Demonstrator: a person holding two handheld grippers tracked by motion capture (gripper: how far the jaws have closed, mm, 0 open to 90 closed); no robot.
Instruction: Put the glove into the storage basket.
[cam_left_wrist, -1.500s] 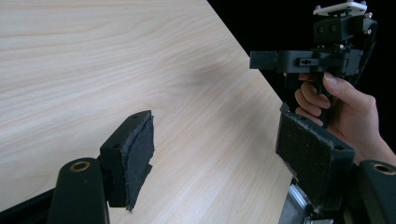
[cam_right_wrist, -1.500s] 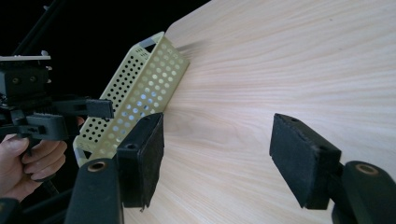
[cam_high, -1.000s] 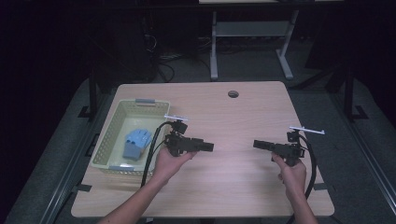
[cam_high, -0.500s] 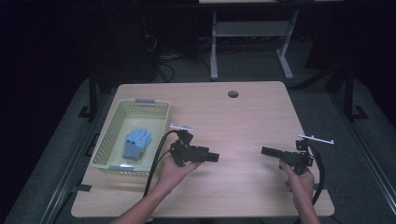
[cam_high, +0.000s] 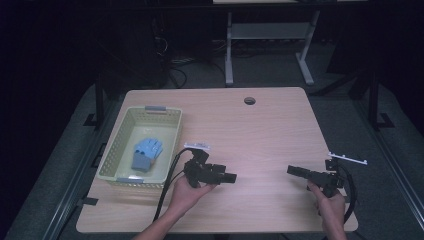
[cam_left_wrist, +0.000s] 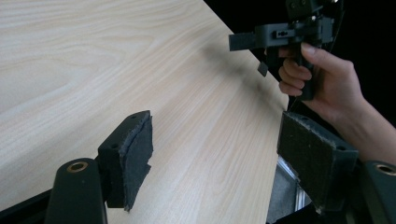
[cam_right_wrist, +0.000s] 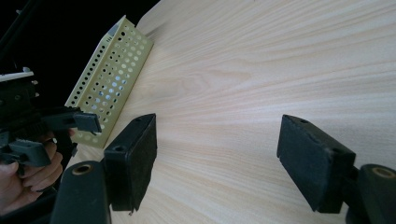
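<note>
Hands hold both tools low over the wooden bench (cam_high: 260, 130) in the high view: left gripper (cam_high: 231, 177) beside the pale basket (cam_high: 170, 120), right gripper (cam_high: 293, 170) near the right edge. A blue glove (cam_high: 146, 153) lies inside the basket.

Left gripper view: jaws spread wide, nothing between them, bare wood beneath.

Right gripper view: jaws likewise apart and empty.

The blue thing (cam_high: 146, 154) in the basket (cam_high: 114, 148) is too small to be identified, honestly. The forearms are cut off by the bottom edge of the high view. Surroundings beyond the table (cam_high: 260, 130) are lost in darkness.
</note>
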